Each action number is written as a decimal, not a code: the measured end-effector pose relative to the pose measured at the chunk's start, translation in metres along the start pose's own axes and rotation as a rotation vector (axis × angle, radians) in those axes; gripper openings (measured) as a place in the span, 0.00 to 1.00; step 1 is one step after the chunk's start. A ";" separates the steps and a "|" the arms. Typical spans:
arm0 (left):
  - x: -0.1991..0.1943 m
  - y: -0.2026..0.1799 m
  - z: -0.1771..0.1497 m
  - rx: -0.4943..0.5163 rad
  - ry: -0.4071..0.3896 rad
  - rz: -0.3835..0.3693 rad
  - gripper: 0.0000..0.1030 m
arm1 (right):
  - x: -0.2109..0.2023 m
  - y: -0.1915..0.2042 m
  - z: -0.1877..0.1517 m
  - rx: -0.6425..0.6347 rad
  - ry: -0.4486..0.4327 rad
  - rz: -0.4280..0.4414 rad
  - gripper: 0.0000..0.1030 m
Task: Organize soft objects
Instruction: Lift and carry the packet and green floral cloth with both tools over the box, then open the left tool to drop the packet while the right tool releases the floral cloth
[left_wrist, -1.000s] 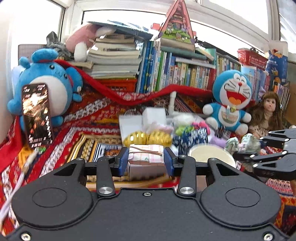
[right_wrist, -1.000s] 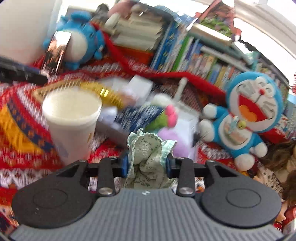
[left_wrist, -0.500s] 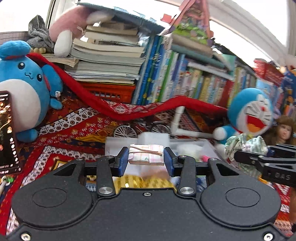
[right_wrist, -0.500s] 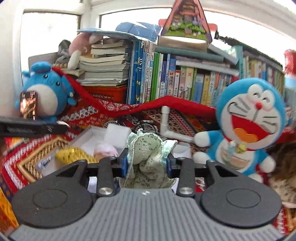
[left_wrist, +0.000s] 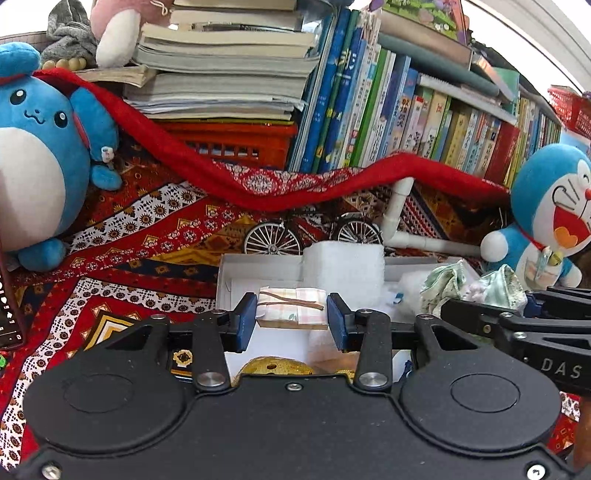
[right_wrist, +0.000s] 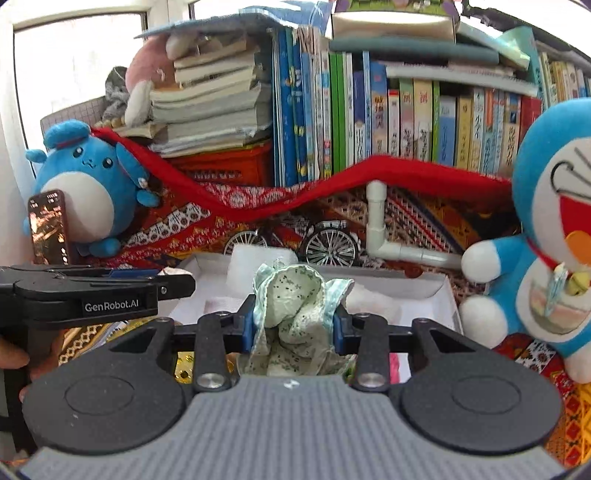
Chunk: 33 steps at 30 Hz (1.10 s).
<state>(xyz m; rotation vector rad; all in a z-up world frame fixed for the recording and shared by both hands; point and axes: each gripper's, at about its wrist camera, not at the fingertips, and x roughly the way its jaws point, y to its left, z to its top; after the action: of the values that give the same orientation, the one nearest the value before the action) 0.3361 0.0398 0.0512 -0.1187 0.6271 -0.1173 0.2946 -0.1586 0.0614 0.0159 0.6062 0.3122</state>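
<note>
Blue pads of the left claw (left_wrist: 291, 315) clamp a small pink checked bundle (left_wrist: 291, 308) above the white box (left_wrist: 258, 267), while beside it the right claw (right_wrist: 294, 323), narrowly parted, grips a crumpled green cloth (right_wrist: 291, 295) over the same box.

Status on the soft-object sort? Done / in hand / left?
Done: the white box already holds a foam block and gold mesh items. In hand: the left tool grips a tied plaid bundle, the right tool a green floral cloth, both over the box. Left: releasing both.
</note>
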 end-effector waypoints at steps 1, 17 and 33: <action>0.001 -0.001 -0.001 0.006 0.004 0.003 0.38 | 0.002 -0.001 -0.001 0.003 0.007 -0.002 0.43; 0.007 -0.006 -0.007 0.021 0.041 -0.005 0.38 | 0.007 -0.005 -0.007 0.048 0.018 -0.003 0.58; -0.046 -0.008 -0.006 0.057 -0.070 -0.031 0.79 | -0.047 -0.005 -0.002 0.059 -0.140 -0.021 0.83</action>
<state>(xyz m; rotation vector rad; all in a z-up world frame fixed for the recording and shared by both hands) 0.2953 0.0380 0.0742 -0.0774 0.5517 -0.1598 0.2582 -0.1773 0.0856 0.0873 0.4758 0.2705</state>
